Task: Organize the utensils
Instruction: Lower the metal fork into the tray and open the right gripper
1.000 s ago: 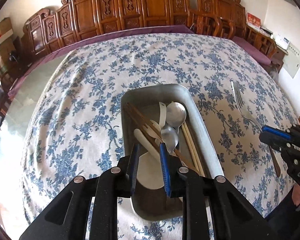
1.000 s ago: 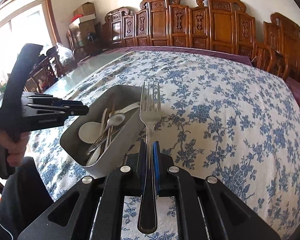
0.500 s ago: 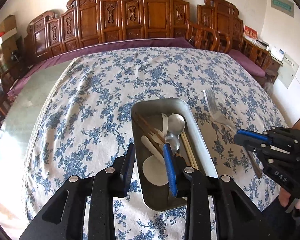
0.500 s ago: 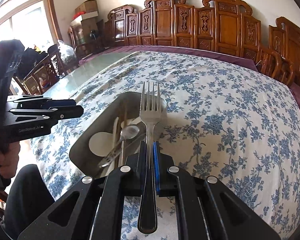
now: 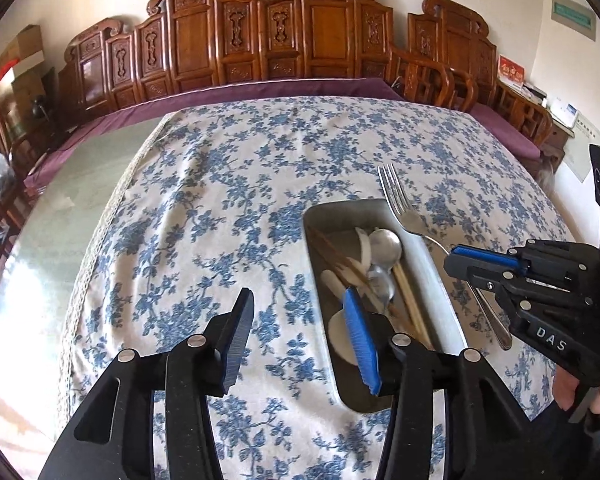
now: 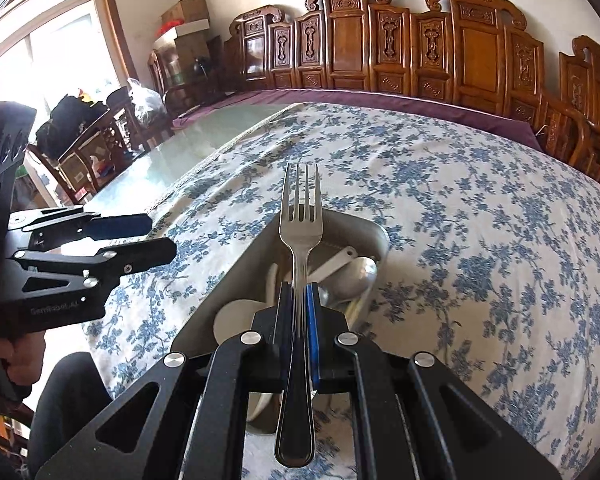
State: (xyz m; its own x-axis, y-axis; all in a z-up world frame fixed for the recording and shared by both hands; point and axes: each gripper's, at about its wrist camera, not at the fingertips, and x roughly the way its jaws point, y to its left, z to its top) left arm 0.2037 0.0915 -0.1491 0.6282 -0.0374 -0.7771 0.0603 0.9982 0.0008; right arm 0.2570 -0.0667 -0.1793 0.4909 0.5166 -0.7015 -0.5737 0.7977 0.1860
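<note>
A metal tray sits on the blue floral tablecloth and holds spoons, chopsticks and a white ladle. My right gripper is shut on a steel fork and holds it over the tray, tines pointing away. In the left wrist view the fork hangs above the tray's right rim, held by the right gripper. My left gripper is open and empty, just left of the tray's near end; it also shows in the right wrist view.
Carved wooden chairs line the far side of the table. Bare glass tabletop lies left of the cloth. More chairs and bags stand by the window at the left.
My left gripper has opened wide and drawn back to the left of the tray. My right gripper has carried the fork leftward, from beside the tray to above it.
</note>
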